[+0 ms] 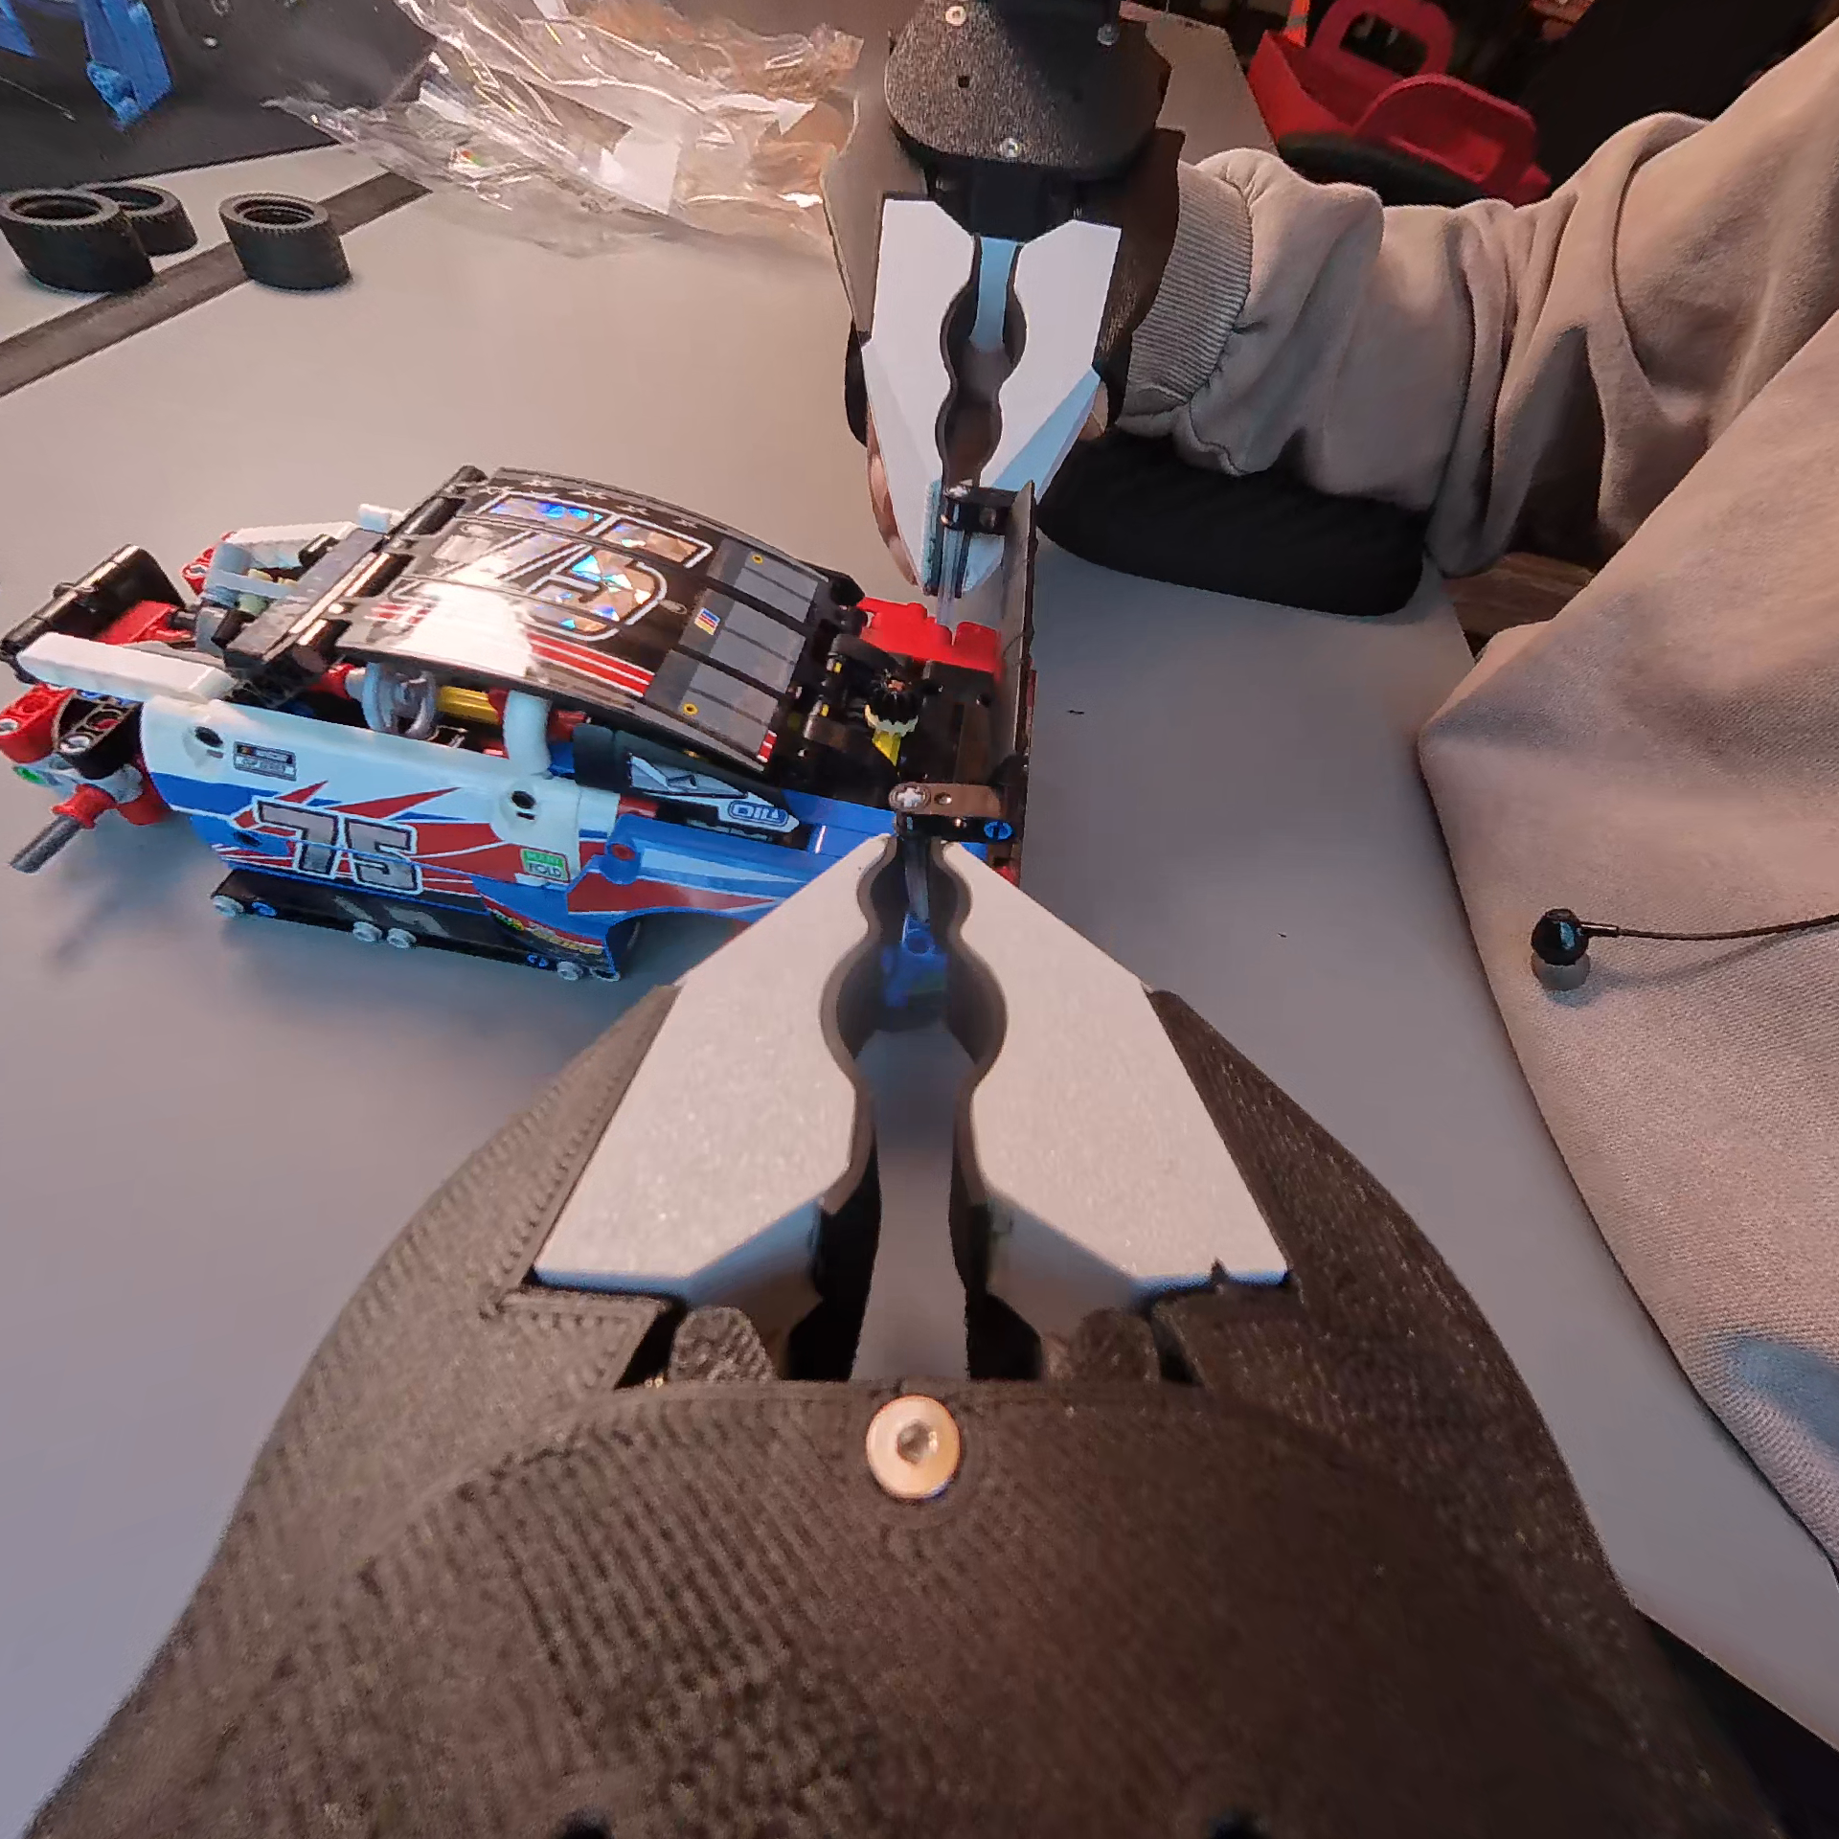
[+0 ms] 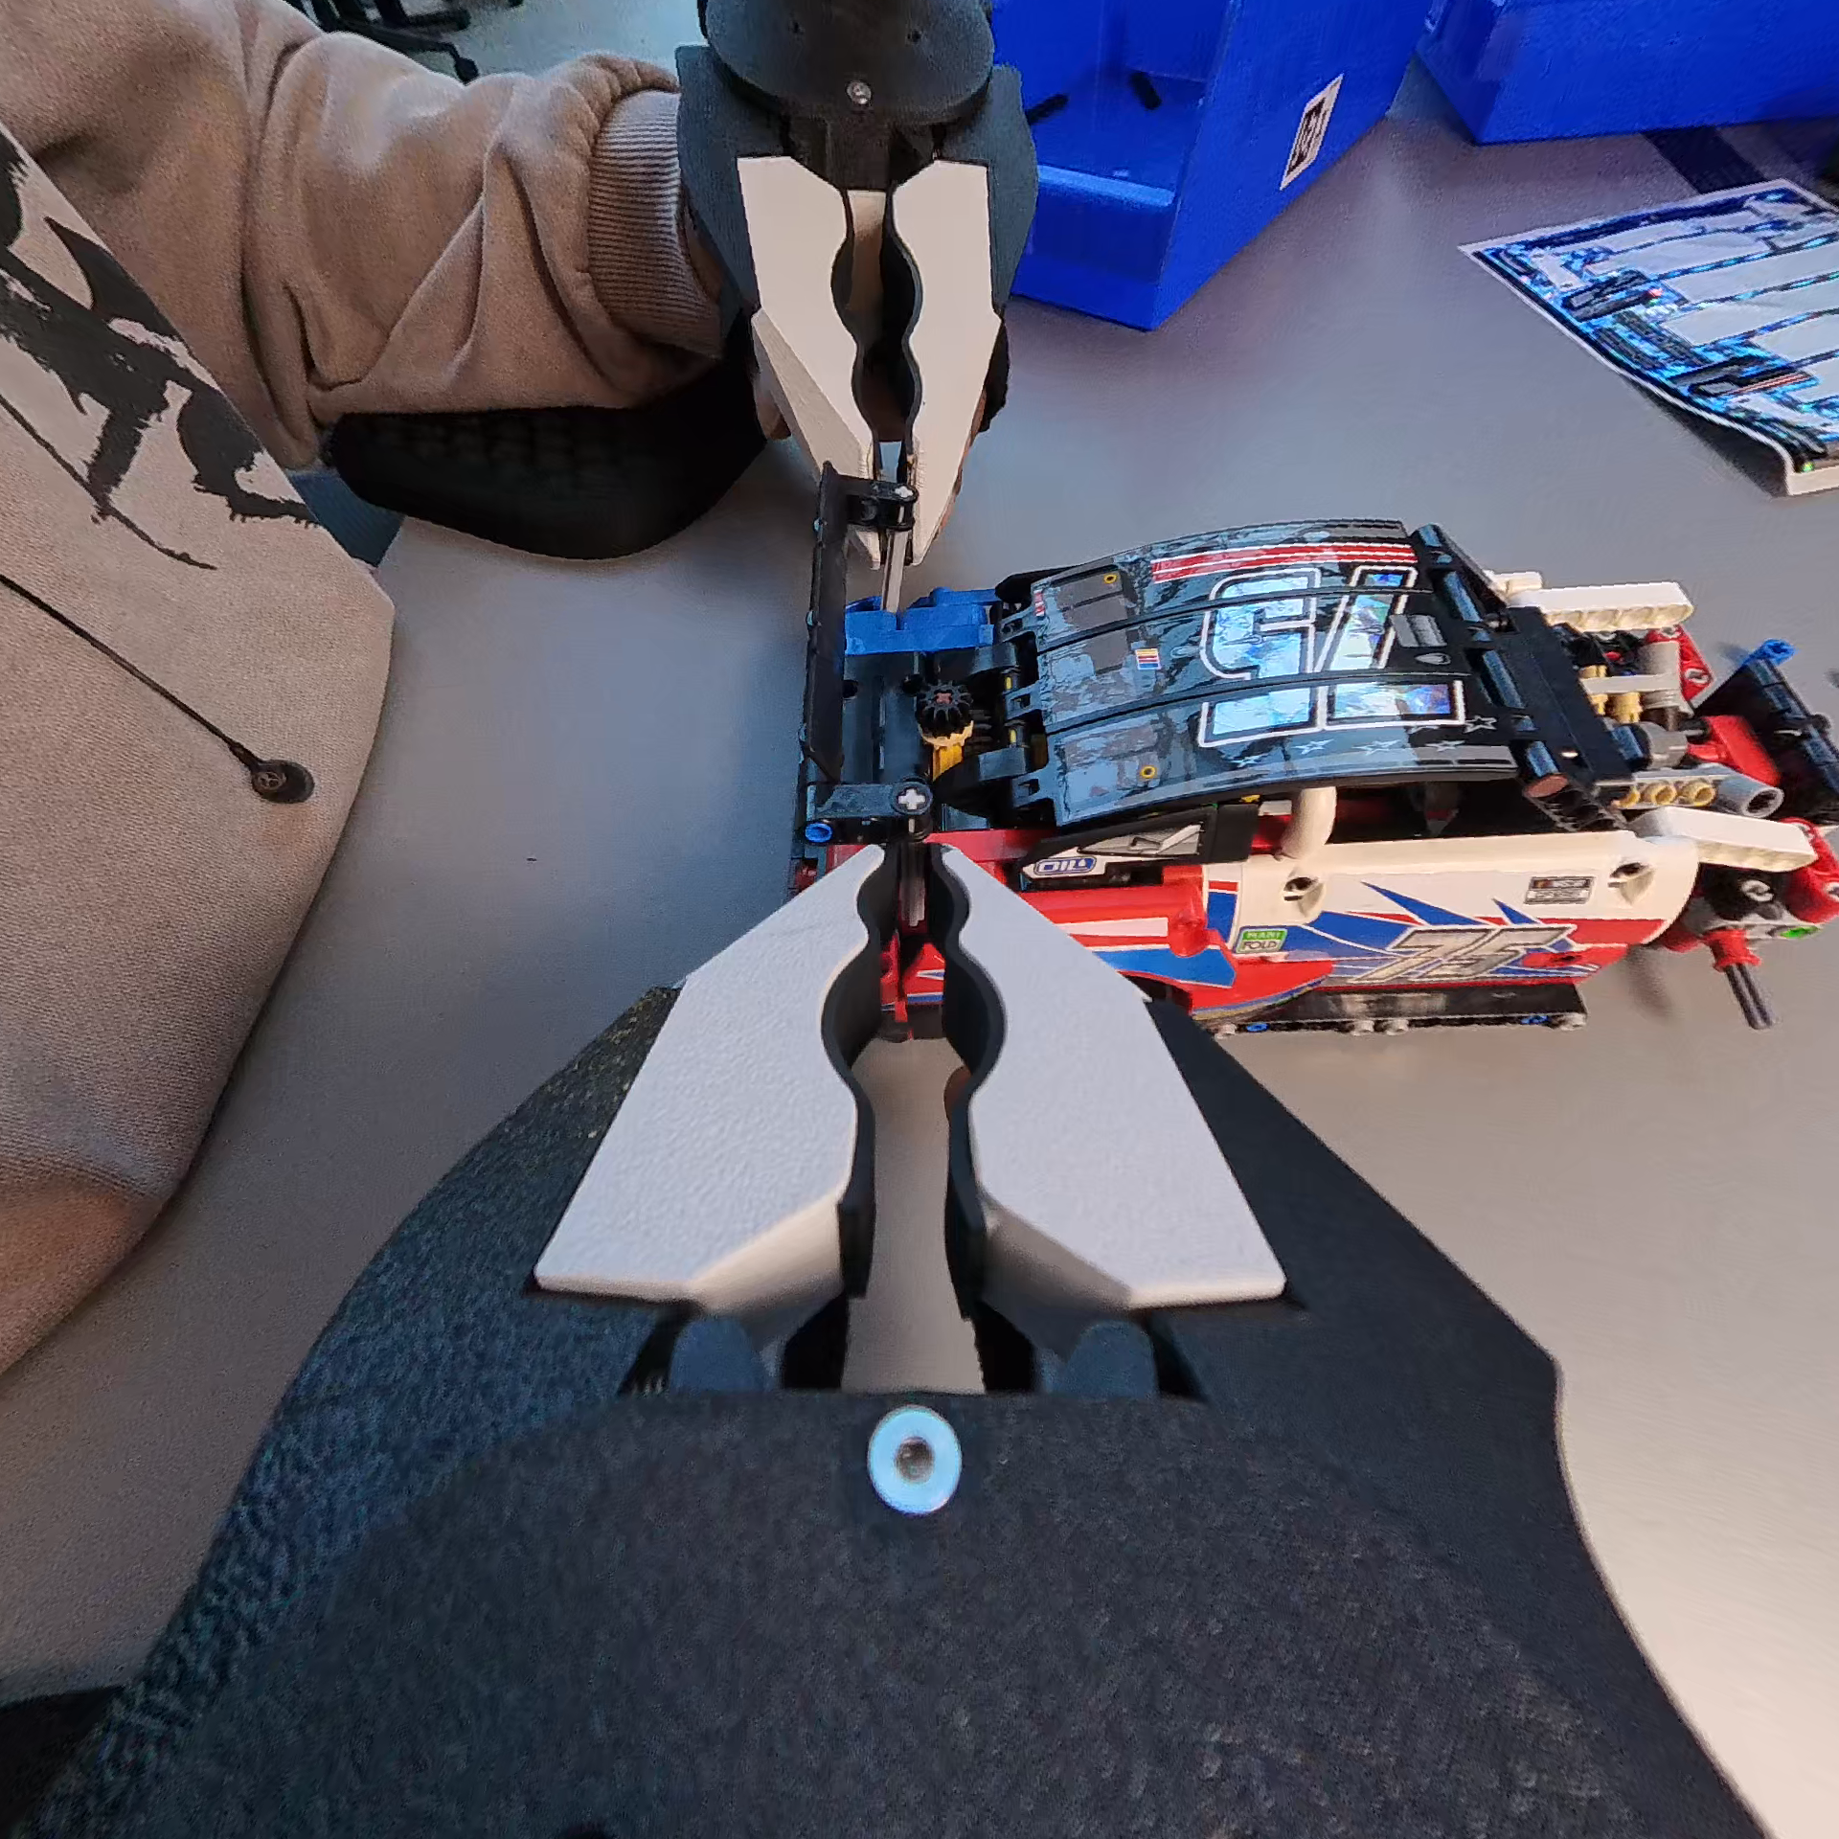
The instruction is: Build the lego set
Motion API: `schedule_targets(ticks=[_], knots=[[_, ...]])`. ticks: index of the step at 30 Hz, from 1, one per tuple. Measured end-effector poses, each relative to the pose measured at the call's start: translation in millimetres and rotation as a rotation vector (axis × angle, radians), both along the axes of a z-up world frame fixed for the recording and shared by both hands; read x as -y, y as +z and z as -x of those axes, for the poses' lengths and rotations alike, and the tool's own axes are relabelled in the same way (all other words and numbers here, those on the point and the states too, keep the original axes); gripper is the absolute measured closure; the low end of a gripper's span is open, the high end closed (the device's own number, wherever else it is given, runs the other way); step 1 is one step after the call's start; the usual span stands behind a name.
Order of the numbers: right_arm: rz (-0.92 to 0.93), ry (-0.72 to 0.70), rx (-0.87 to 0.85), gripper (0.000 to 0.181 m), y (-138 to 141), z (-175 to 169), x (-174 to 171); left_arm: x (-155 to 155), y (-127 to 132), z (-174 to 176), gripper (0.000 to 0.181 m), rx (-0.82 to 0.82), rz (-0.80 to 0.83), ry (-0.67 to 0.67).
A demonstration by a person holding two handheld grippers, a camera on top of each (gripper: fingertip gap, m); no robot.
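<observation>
The lego car [image 1: 478, 736] sits on the grey tabletop [image 1: 398, 1144]. The left tool [image 1: 914, 864] and right tool [image 2: 908, 864] each pinch a thin axle at its black end panel [image 2: 826, 637].

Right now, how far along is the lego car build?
The car body looks mostly built, with roof and side panels on. In hand: the left claw and right claw each pinch one end of the black rear wing at the car's back. Left: three black tyres lie loose on the table, and the axle ends look bare.
</observation>
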State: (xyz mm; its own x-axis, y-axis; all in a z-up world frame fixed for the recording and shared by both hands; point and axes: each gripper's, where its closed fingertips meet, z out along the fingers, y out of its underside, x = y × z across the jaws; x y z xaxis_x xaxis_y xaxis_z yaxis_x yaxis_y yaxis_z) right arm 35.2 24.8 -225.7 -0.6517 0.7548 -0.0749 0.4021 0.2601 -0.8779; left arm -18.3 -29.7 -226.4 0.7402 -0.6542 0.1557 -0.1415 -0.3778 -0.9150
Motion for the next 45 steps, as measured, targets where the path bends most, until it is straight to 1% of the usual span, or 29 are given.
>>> schedule_targets(ticks=[10,15,17,21,24,34,45], knots=[[0.055,0.034,0.024,0.178,0.9,-8.1,1.3,1.0,-0.4,-2.1,0.179,-0.071,-0.024,-0.003],[0.057,0.031,0.054,0.179,-0.4,-10.2,5.1,0.2,-0.3,-1.1,0.179,-0.028,0.007,0.006],[0.099,0.021,0.098,0.179,1.0,-11.5,6.2,-0.2,-0.2,-0.6,0.179,-0.005,0.024,0.011],[0.144,0.002,0.111,0.179,0.2,-9.9,5.8,-0.3,-0.2,0.3,0.179,0.006,0.028,0.014],[0.107,-0.002,0.085,0.179,0.1,-9.2,4.7,-0.5,-0.3,0.5,0.179,-0.021,0.014,0.019],[0.057,-0.004,0.081,0.18,-3.6,-9.3,1.0,-1.4,-0.5,-1.2,0.179,-0.059,-0.014,0.023],[0.044,-0.003,0.066,0.18,-4.6,-9.2,1.4,-1.1,-2.4,-1.5,0.179,-0.116,-0.023,0.031]])
